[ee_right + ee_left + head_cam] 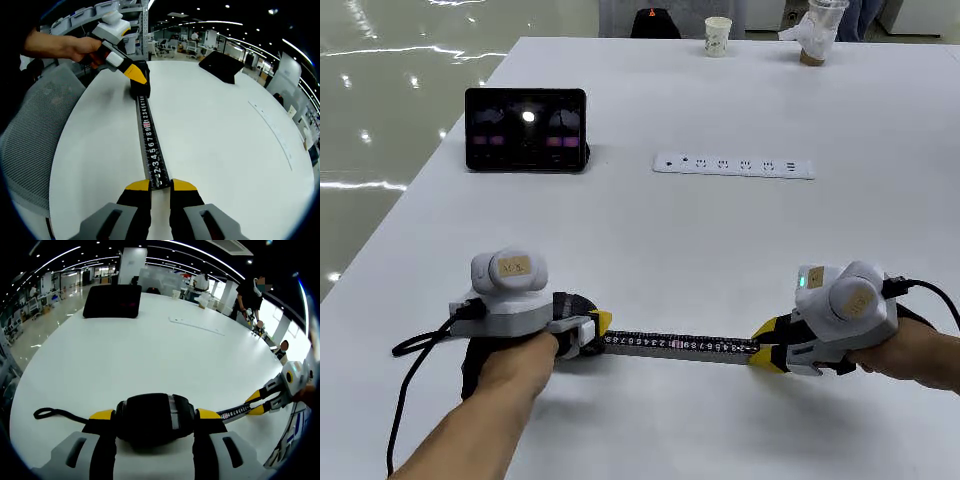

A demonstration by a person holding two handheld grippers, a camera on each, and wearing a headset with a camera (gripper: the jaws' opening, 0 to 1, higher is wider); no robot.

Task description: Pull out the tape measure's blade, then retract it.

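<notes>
Tape measure [151, 419] in left claw [155, 415], blade [149, 135] tip in right claw [161, 185]

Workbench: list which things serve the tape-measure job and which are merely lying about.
In use: tape measure case, blade, left gripper, right gripper.
Lying about: tablet, power strip, paper cup.

Digits 2 to 9 on the blade [149, 142]
</notes>
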